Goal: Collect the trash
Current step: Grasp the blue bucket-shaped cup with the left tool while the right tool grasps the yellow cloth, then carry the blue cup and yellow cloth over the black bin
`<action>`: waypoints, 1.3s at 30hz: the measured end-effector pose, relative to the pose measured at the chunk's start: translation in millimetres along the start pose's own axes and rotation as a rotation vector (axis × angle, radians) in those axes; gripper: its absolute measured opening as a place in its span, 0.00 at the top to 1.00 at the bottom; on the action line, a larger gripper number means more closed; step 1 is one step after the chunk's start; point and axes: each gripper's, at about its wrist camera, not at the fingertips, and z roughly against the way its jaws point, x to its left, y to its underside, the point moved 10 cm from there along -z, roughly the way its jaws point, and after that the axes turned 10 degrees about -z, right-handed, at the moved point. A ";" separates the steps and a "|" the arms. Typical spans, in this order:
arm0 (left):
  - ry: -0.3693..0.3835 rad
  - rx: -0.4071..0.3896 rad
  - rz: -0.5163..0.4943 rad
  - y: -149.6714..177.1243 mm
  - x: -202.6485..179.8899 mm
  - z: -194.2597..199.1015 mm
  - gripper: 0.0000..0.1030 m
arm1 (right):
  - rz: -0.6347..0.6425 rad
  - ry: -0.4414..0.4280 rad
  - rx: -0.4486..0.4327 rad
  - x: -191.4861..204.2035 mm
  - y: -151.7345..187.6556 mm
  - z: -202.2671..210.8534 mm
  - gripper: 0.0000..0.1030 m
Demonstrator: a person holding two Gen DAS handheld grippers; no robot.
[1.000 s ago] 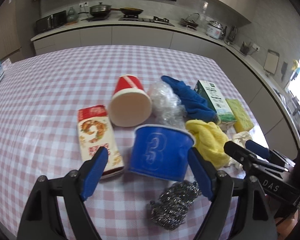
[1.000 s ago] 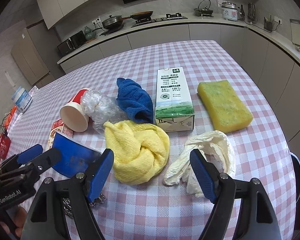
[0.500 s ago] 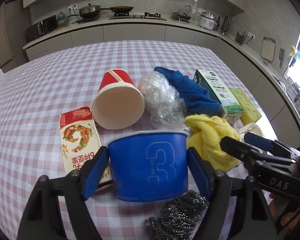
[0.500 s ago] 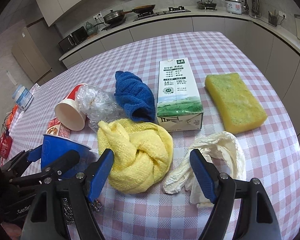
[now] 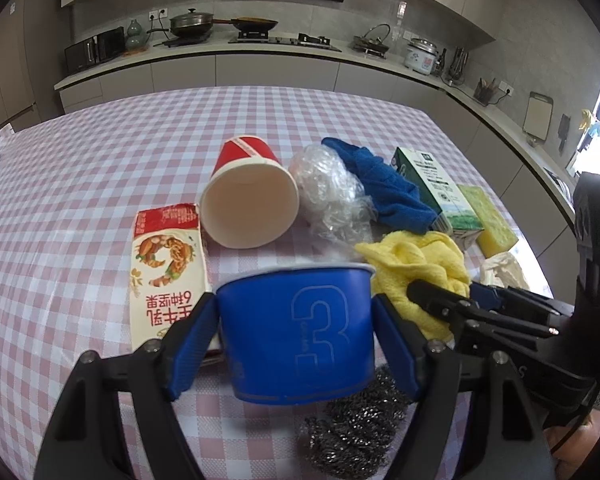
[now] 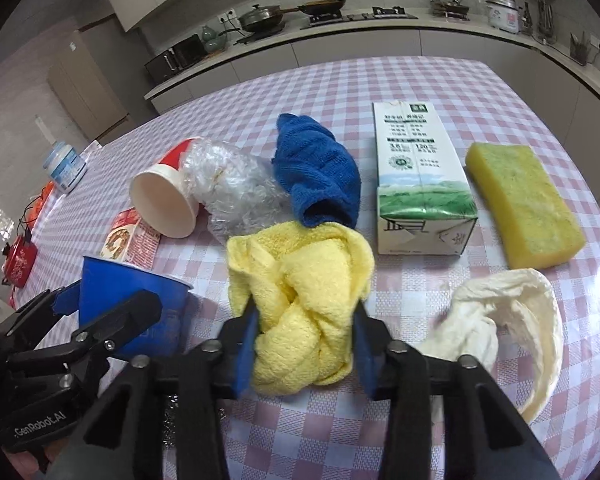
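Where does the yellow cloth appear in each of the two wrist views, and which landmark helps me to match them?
Left wrist view: the yellow cloth lies right of centre, behind the right gripper.
Right wrist view: the yellow cloth is at lower centre, between the closing jaws of the right gripper, whose pads press into it.
Shared landmark: the blue cloth lies just behind the yellow one.

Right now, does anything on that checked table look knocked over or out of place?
Yes. The red paper cup lies tipped on its side, mouth open, with crumpled clear plastic beside it. The milk carton lies flat rather than upright. The right claw is closing on the yellow cloth, hardly trash.
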 end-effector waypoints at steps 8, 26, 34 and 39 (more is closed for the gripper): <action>-0.002 -0.062 0.020 -5.5 -8.2 25.8 0.25 | -0.038 -0.074 -0.092 -4.8 -17.2 45.4 0.65; 0.069 -0.099 0.018 -19.2 -85.5 37.1 0.25 | -0.111 -0.115 -0.243 -72.3 -26.0 155.9 0.65; 0.129 -0.098 -0.037 -26.4 -145.5 32.6 0.25 | -0.183 -0.041 -0.266 -140.1 -15.9 185.8 0.65; 0.180 -0.084 -0.070 -28.5 -190.0 24.1 0.25 | -0.232 0.008 -0.285 -187.7 -8.6 206.4 0.65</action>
